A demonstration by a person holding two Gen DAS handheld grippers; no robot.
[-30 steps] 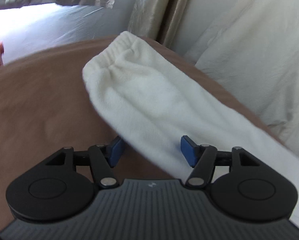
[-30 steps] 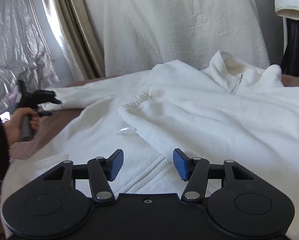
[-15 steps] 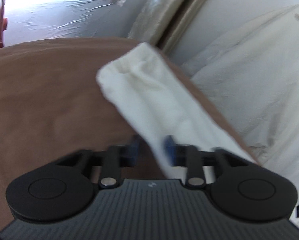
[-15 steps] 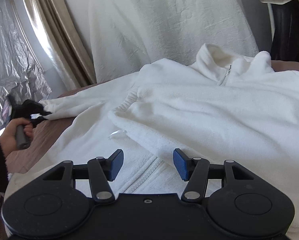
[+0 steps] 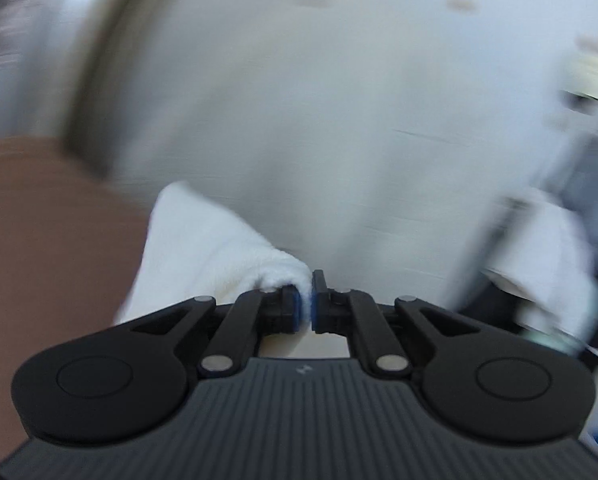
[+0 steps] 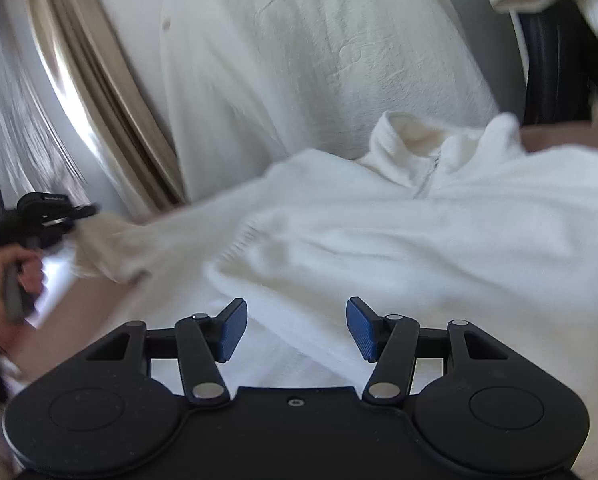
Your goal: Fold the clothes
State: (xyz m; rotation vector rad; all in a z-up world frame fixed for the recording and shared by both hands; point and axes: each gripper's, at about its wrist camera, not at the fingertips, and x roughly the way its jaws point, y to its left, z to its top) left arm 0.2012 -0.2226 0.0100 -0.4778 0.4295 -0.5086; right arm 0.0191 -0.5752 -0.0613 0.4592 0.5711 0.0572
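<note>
On the brown bed (image 5: 51, 240), left gripper (image 5: 307, 304) clamps the fleece (image 6: 379, 240) sleeve (image 5: 203, 248); right gripper (image 6: 295, 326) hangs open, carry it flat across

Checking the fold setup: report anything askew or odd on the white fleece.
Nothing damaged or spilled. The fleece jacket lies rumpled on the brown surface, not flat. The left gripper pinches its sleeve; the right gripper hovers open above the body.

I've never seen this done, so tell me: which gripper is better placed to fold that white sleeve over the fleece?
Probably the left gripper: it is shut on the sleeve. The right gripper hangs open over the fleece body, holding nothing.
</note>
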